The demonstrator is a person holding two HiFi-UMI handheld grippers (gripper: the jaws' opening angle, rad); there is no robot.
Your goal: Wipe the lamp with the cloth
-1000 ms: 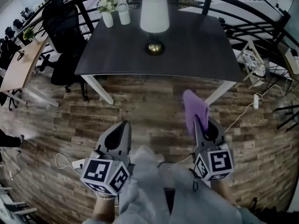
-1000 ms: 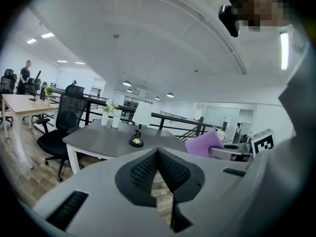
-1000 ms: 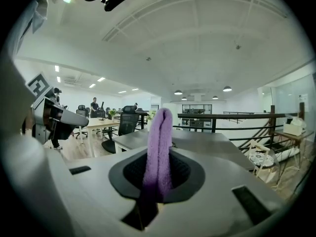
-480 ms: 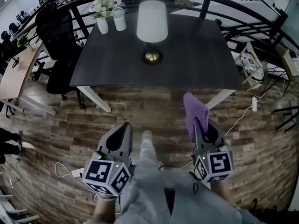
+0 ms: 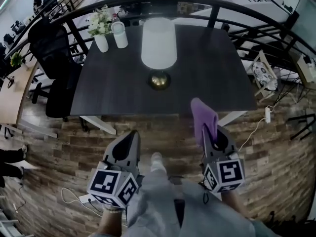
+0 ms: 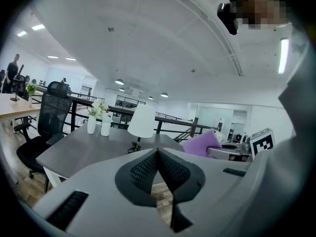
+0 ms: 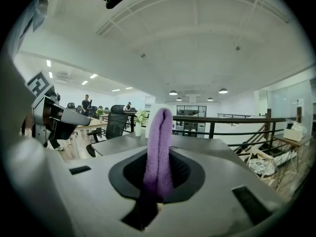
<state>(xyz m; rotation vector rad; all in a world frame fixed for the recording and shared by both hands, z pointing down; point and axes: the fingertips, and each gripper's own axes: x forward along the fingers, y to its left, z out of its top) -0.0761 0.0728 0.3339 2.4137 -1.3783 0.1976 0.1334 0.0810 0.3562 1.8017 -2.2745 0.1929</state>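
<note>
A table lamp with a white shade (image 5: pixel 158 42) and a brass base (image 5: pixel 159 80) stands near the middle of a dark table (image 5: pixel 207 78). In the left gripper view the lamp (image 6: pixel 142 121) shows beyond the jaws. My right gripper (image 5: pixel 206 127) is shut on a purple cloth (image 5: pixel 203 116) that sticks up from its jaws, just short of the table's near edge; the cloth (image 7: pixel 159 152) fills the right gripper view's middle. My left gripper (image 5: pixel 132 135) is shut and holds nothing, over the wooden floor in front of the table.
A white vase of flowers (image 5: pixel 100 31) and a white bottle (image 5: pixel 119 34) stand at the table's far left corner. A black office chair (image 5: pixel 52 68) is left of the table. Black railings (image 5: pixel 256 28) curve behind and to the right. Cables (image 5: pixel 261 120) lie on the floor.
The table and lamp have come closer and lower in the head view as I step forward. Both grippers keep their pose; the cloth stays in the right one.
</note>
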